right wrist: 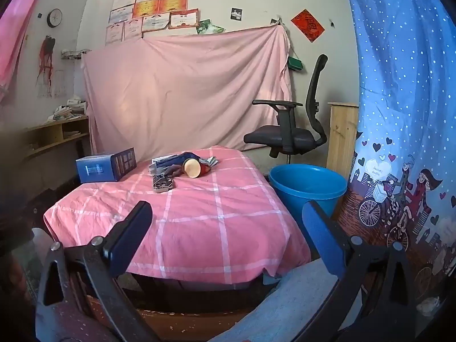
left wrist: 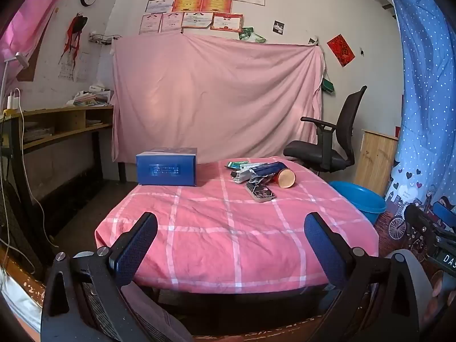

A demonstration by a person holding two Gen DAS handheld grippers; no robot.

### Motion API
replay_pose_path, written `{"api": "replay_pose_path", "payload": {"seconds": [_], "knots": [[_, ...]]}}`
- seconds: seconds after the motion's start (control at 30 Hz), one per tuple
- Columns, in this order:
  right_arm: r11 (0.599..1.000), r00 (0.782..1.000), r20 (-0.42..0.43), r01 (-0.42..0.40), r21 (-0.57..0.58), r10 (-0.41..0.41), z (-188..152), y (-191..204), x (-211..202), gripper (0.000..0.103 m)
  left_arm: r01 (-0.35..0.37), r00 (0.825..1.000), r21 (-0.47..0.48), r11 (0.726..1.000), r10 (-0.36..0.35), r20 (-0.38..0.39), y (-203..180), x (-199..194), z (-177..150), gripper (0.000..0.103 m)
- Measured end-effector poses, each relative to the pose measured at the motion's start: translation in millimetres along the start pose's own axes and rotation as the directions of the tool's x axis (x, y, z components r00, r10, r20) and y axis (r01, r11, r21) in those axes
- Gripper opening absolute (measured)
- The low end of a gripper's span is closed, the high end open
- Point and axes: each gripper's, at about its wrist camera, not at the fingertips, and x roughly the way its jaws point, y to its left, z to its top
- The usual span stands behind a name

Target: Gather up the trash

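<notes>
I am holding both claws spread, empty: left claw point(left wrist: 230, 245), right claw point(right wrist: 225, 233); trash pile point(right wrist: 182, 168) lying ahead, slightly left of the right claw, bucket point(right wrist: 307, 185) to its right.

The right claw point(right wrist: 225, 228) is held with its jaws spread wide and empty over a bench draped in pink checked cloth point(right wrist: 199, 222). A heap of crumpled wrappers and a tipped red paper cup point(right wrist: 185, 168) is seen at the far end, beside a blue cardboard box point(right wrist: 105, 168). A round blue plastic bucket point(right wrist: 307, 185) stands just right of the bench.
</notes>
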Motion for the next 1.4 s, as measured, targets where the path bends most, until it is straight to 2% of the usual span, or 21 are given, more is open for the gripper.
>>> {"api": "replay_pose_path", "payload": {"seconds": [1.4], "knots": [[1.0,1.0,-0.017,-0.008,0.021,0.008,-4.4,-2.9,4.1,0.103,0.002,1.0,-0.01,1.0,-0.002,0.012,2.6,-3.1,2.6,0.101]]}}
